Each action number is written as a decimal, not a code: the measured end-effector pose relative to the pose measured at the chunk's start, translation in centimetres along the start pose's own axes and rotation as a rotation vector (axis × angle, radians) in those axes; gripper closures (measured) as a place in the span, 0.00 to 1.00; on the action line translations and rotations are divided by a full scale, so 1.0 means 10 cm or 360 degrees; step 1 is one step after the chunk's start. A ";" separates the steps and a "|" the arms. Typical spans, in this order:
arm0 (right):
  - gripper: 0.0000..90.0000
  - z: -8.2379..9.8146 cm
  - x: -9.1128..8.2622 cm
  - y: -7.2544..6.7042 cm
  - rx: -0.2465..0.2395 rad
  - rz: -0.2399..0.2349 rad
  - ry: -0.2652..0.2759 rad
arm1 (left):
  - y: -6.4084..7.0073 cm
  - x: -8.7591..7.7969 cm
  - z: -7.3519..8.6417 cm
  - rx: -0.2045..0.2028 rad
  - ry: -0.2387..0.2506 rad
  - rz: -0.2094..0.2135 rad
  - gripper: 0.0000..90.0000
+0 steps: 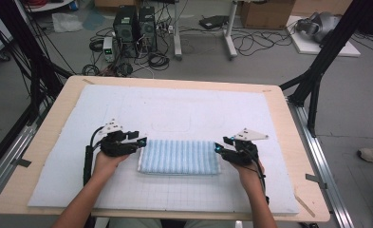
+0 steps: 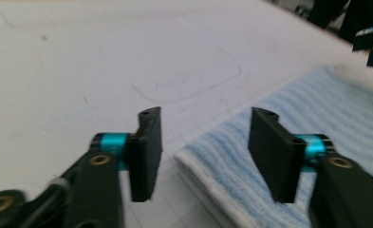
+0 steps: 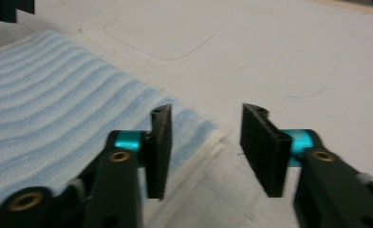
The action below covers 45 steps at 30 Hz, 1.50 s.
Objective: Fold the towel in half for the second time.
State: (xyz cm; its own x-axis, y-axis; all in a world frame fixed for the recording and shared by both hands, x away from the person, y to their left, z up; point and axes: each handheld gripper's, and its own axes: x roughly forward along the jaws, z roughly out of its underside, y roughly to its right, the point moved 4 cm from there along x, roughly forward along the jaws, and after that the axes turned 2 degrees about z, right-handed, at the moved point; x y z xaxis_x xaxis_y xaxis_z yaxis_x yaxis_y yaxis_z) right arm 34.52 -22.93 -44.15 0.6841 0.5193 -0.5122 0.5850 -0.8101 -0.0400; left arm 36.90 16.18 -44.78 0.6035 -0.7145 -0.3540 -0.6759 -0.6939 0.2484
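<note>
A folded light-blue striped towel [image 1: 179, 156] lies flat on the white gridded mat [image 1: 174, 95], near its front middle. My left gripper [image 1: 143, 141] hovers at the towel's left end, jaws open, nothing between them. In the left gripper view the gripper [image 2: 208, 152] stands just over the towel [image 2: 326, 109] corner, its pads clear of the cloth. My right gripper [image 1: 218, 147] is at the towel's right end, also open. In the right gripper view the gripper [image 3: 203, 147] straddles the corner of the towel [image 3: 46, 95] without touching it.
The mat covers a wooden table [image 1: 46, 142]. A faint rounded-rectangle outline [image 1: 174, 121] is drawn on the mat just beyond the towel. Behind the table, computers and cables [image 1: 134, 28] sit on the floor, and black frame posts [image 1: 317, 71] stand at both sides.
</note>
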 end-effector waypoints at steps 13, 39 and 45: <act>0.13 0.13 -0.57 0.23 0.0018 0.0149 0.0131 | -0.17 -0.38 -0.08 0.0076 0.0227 0.0015 0.23; 0.12 0.12 -0.69 0.18 -0.0028 0.0208 0.0168 | -0.27 -0.78 -0.07 0.0101 0.0395 -0.0183 0.20; 0.12 0.13 -0.70 0.20 -0.0021 0.0208 0.0169 | -0.27 -0.75 -0.06 0.0106 0.0369 -0.0178 0.20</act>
State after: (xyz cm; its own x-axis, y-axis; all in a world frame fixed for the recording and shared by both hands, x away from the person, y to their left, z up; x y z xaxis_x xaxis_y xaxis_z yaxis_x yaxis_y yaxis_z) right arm 30.36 -28.55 -41.75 0.7965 0.4363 -0.4187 0.4932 -0.8693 0.0324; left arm 34.45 23.33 -42.31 0.7517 -0.6404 -0.1579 -0.6212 -0.7678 0.1567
